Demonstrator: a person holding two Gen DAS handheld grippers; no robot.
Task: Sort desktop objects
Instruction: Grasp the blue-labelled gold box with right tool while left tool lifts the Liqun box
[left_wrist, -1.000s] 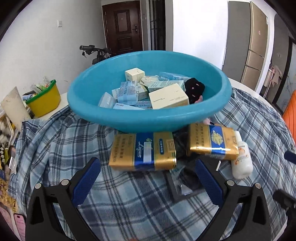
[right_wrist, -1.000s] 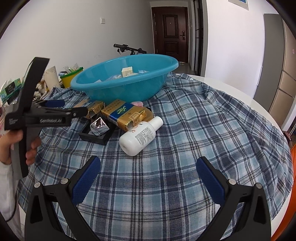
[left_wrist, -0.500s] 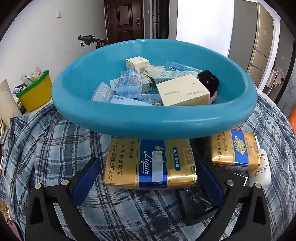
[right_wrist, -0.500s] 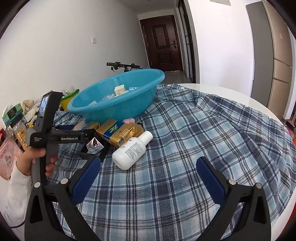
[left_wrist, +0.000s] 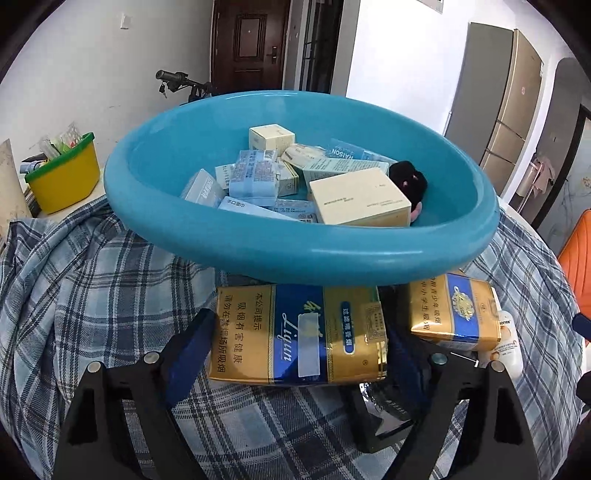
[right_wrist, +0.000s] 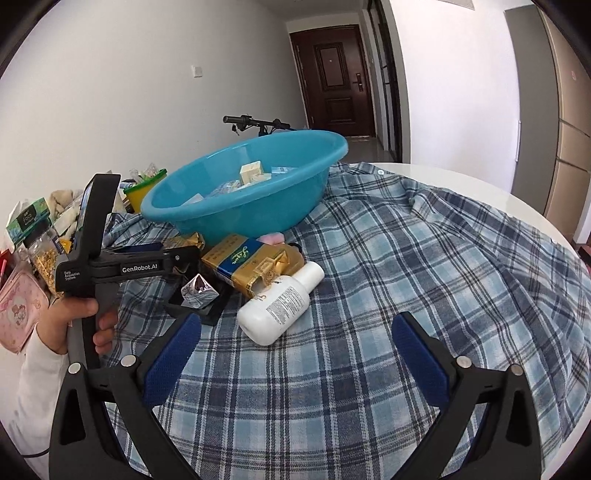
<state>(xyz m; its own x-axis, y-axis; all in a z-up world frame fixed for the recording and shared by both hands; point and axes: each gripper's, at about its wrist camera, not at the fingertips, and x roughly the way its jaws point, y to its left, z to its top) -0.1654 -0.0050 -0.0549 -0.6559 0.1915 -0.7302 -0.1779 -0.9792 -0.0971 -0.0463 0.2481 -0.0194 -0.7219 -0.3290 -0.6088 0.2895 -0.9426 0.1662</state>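
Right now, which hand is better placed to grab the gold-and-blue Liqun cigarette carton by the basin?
Left. The left gripper already straddles the Liqun cigarette carton, jaws closing around it. The right gripper hangs over bare plaid cloth, well short of the carton.

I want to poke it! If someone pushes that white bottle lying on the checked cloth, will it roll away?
Probably a little. The white bottle lies on its side and looks round, so a sideways nudge could roll it. The soft, rumpled checked cloth would likely stop it soon, and the gold and blue pack beside it blocks one way. Smooth plastic may feel slippery.
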